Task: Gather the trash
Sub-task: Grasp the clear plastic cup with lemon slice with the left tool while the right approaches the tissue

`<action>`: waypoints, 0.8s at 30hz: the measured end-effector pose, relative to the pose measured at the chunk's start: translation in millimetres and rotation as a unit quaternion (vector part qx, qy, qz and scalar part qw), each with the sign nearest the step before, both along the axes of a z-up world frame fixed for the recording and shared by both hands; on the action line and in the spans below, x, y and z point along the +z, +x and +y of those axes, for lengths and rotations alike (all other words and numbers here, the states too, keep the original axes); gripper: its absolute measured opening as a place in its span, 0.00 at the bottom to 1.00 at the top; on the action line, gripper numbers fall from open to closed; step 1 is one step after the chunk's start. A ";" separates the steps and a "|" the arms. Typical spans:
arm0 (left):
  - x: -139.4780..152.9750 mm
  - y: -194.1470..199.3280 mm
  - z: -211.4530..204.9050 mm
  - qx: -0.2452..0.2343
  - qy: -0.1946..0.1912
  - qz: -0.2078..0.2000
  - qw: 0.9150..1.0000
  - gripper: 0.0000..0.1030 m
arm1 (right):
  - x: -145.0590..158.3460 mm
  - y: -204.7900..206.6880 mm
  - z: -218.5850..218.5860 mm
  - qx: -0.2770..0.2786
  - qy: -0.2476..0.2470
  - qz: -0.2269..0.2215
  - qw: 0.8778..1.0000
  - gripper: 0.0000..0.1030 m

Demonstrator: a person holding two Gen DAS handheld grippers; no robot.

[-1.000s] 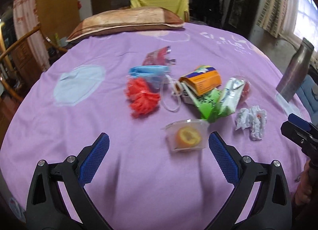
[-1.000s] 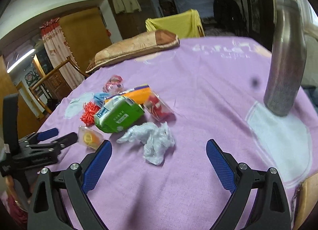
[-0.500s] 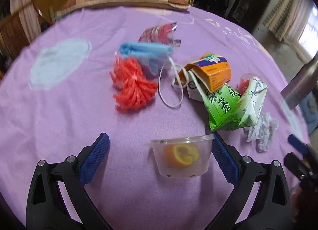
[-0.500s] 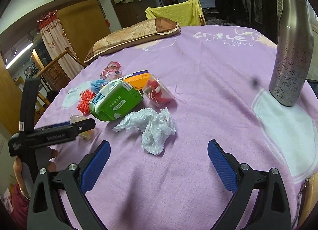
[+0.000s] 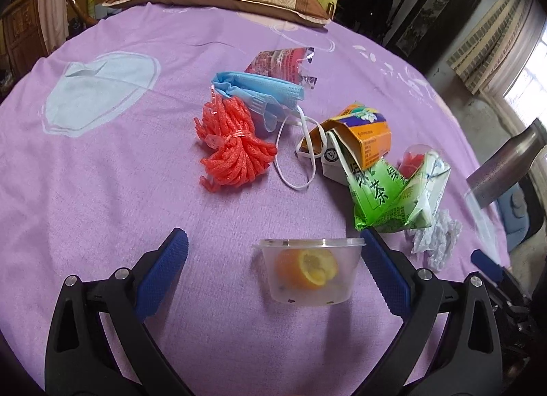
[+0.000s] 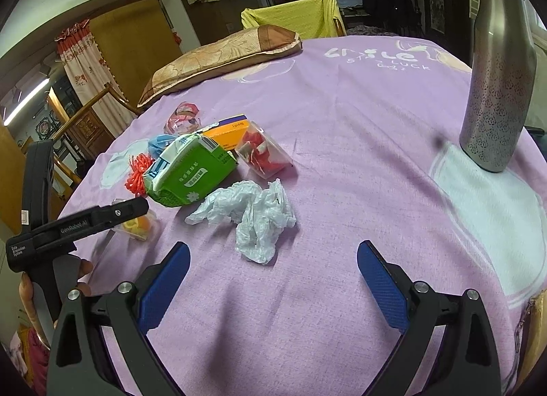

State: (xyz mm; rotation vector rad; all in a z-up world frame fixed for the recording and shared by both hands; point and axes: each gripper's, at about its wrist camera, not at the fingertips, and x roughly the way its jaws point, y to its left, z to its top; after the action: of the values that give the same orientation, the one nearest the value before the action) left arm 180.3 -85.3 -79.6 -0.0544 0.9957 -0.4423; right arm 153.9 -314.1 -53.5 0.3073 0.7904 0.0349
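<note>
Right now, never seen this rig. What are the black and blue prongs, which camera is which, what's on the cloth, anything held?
No robot here: a person carries one hand-held gripper in each hand, each with a fisheye camera looking along its two blue-padded fingers. In the left view, the left hand-held gripper is open, with a clear plastic cup holding an orange piece between its fingers, not yet gripped. In the right view, the right hand-held gripper is open and holds nothing, just short of a crumpled white tissue. On the purple cloth lie a green carton, an orange carton, a blue face mask, red cord and a steel bottle.
</note>
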 end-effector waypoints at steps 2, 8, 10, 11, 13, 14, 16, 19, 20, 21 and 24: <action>-0.7 -2.8 -4.7 -0.003 0.023 -0.004 1.000 0.94 | 0.0 0.5 -0.8 -0.001 0.000 0.001 1.000 0.94; -1.1 -6.3 -7.8 -0.006 0.049 -0.014 0.999 0.93 | -0.5 0.2 -3.0 -0.006 0.005 0.001 1.000 0.94; 1.4 -7.8 -5.5 0.001 0.045 -0.024 0.999 0.88 | -0.7 0.5 -3.6 -0.006 0.005 0.001 1.000 0.94; 2.3 -8.8 -5.3 0.000 0.043 -0.028 0.999 0.81 | -0.8 0.7 -3.7 -0.006 0.005 0.001 1.000 0.94; 4.4 -12.4 -6.9 -0.008 0.040 -0.038 0.998 0.70 | -0.8 0.9 -3.8 -0.006 0.005 0.001 1.000 0.94; 5.3 -14.3 -8.2 -0.013 0.040 -0.043 0.998 0.63 | -0.8 0.9 -3.8 -0.006 0.005 0.001 1.000 0.94; 6.9 -16.2 -11.3 -0.021 0.040 -0.051 0.998 0.56 | -1.0 0.7 -4.0 -0.007 0.006 0.001 1.000 0.94; 10.1 -17.9 -11.1 -0.027 0.031 -0.059 0.997 0.56 | -1.3 1.1 -4.1 -0.007 0.006 0.001 1.000 0.94; 12.0 -18.5 -9.6 -0.026 0.024 -0.063 0.997 0.56 | -1.6 1.2 -4.3 -0.008 0.006 0.002 1.000 0.94; 13.3 -19.1 -7.5 -0.024 0.019 -0.067 0.997 0.56 | -1.8 1.5 -4.4 -0.008 0.006 0.002 1.000 0.94; 16.7 -19.4 -2.3 -0.015 0.002 -0.073 0.997 0.56 | -2.8 2.4 -5.3 -0.012 0.008 0.005 1.000 0.94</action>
State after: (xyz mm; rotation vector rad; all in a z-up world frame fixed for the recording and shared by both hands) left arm 160.8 -87.6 -62.9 -0.0037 0.8552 -0.4664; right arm 156.2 -319.4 -56.3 0.3329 0.7962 0.0181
